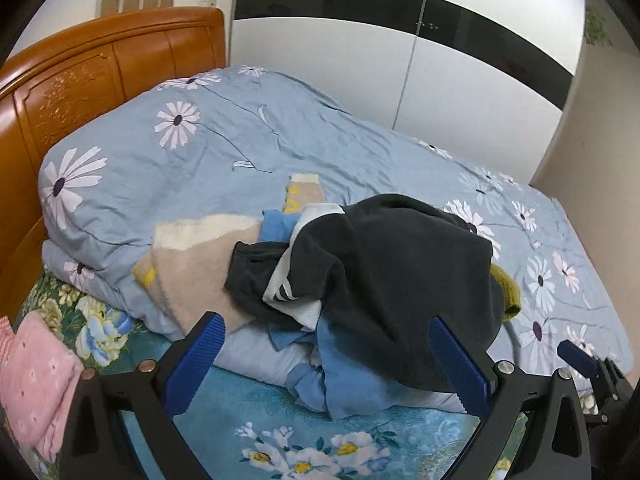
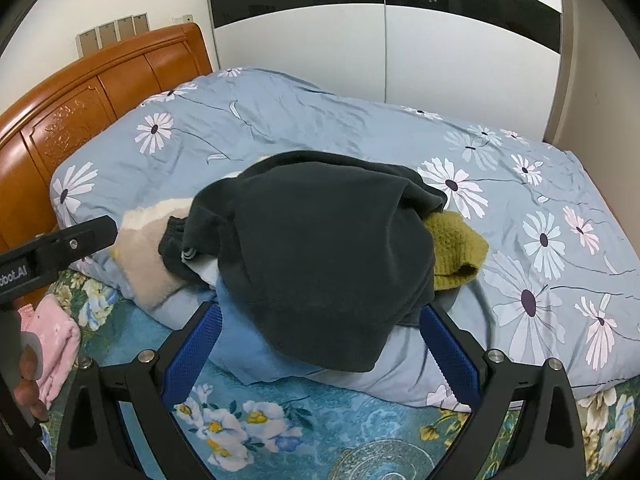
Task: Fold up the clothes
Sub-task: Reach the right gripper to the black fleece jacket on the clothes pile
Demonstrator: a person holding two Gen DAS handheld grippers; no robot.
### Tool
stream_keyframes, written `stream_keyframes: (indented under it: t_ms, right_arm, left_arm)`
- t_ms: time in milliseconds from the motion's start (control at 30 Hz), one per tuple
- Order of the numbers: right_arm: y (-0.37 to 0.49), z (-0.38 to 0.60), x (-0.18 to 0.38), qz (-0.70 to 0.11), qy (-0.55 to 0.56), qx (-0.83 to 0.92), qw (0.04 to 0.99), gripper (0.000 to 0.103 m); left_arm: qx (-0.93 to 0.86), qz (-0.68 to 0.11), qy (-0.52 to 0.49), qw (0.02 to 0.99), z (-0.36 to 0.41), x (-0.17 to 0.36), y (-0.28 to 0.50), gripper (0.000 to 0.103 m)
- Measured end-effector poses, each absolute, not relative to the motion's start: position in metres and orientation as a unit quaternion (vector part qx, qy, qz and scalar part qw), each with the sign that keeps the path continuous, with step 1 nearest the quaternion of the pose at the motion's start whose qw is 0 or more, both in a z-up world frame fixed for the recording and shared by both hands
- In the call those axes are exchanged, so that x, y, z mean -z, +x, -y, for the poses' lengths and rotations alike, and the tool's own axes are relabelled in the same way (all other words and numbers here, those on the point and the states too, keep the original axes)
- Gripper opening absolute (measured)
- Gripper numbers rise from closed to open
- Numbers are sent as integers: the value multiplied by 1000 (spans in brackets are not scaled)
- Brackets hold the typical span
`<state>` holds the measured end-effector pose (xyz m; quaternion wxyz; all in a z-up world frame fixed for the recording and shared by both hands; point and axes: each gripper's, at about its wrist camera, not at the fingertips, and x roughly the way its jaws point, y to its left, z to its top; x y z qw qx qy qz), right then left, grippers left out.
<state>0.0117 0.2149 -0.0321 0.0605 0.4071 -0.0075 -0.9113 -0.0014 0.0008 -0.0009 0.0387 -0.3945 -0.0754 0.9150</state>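
A heap of clothes lies on the bed's quilt. On top is a dark grey garment (image 1: 400,280) (image 2: 316,248), over a blue one (image 1: 352,380) (image 2: 244,344). A beige fleece piece (image 1: 192,276) (image 2: 148,264) sticks out on the left, an olive knit (image 2: 456,248) (image 1: 510,292) on the right. My left gripper (image 1: 326,364) is open just in front of the heap, holding nothing. My right gripper (image 2: 320,344) is open too, its blue pads on either side of the dark garment's near edge. The left gripper's body (image 2: 60,248) shows at the left of the right wrist view.
A light blue daisy quilt (image 1: 240,152) (image 2: 540,240) covers most of the bed. A teal floral sheet (image 1: 260,412) (image 2: 320,412) lies in front. A pink folded cloth (image 1: 36,380) (image 2: 56,340) sits near left. Behind are an orange wooden headboard (image 1: 100,72) and a white wardrobe (image 2: 440,52).
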Motion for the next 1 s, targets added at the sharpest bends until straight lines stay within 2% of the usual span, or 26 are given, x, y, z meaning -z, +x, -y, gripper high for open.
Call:
stream_keyframes:
  t_ms: [400,767,1000]
  right_arm:
    - [-11,-210,59,3,423,903,73,99]
    - [-22,-202,77,2,433,897,89,99]
    - [-44,-178,80,-12,426,897,119,99]
  left_arm:
    - [-901,66,-420,83,-13,18,-18,103]
    - [-897,93,-428,65,4,33,-23,103]
    - [-899,56,-431,44,16,33,-12,103]
